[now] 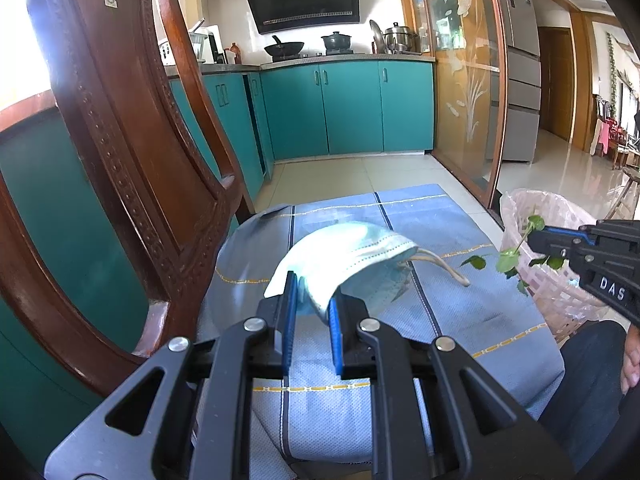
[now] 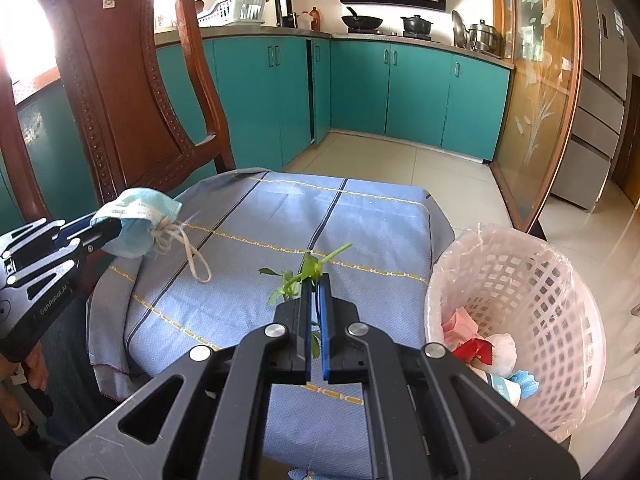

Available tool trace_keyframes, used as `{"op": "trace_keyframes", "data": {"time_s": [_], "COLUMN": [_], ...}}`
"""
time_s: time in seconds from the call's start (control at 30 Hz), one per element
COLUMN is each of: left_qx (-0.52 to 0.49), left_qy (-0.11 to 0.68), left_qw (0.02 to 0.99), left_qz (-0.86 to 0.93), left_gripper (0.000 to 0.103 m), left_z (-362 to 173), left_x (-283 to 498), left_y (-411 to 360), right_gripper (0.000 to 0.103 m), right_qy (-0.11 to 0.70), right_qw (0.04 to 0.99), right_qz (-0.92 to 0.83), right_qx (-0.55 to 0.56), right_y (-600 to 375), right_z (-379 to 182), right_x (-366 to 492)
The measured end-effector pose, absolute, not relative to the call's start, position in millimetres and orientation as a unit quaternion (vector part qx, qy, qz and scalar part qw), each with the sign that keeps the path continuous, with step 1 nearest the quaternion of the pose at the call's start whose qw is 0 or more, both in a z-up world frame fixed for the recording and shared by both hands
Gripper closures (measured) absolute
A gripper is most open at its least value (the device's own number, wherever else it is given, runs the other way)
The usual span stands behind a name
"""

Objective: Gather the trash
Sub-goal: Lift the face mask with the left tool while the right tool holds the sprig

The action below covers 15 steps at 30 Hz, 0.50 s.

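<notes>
Both pieces are lifted — left gripper pinching the crumpled pale-blue face mask at frame centre, right gripper clamping the leafy green sprig. Next, probably, carrying both to the lined white lattice wastebasket, lower right — then letting go.

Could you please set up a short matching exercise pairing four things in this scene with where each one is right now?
Things:
1. face mask
2. leafy stem
3. red wrapper
4. wok

Places:
A. on the stove at the back
B. lying inside the basket
C. pinched in the right gripper, above the blue cloth
D. held in the left gripper, its ear loop hanging down

Pairs: 1-D, 2-C, 3-B, 4-A
</notes>
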<state>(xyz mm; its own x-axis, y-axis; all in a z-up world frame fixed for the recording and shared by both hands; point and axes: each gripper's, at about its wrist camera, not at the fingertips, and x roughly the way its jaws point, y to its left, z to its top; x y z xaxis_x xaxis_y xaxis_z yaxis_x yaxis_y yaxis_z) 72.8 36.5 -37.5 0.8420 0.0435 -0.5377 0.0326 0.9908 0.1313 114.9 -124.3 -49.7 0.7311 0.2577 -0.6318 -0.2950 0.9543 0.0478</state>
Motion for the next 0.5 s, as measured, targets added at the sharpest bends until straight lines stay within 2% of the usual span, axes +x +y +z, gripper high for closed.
{"op": "trace_keyframes", "data": {"time_s": [0.5], "left_qx": [0.076], "left_qy": [0.293], "left_qw": [0.953], "left_qz": [-0.001], "left_gripper": [0.087], "left_z": [-45], "left_x": [89], "left_y": [31], "right_gripper": [0.099], "right_qy": [0.338], "right_qw": [0.929], "right_qz": [0.152], "right_qx": [-0.02], "right_y": [-133], "right_z": [-55], "right_x": [120]}}
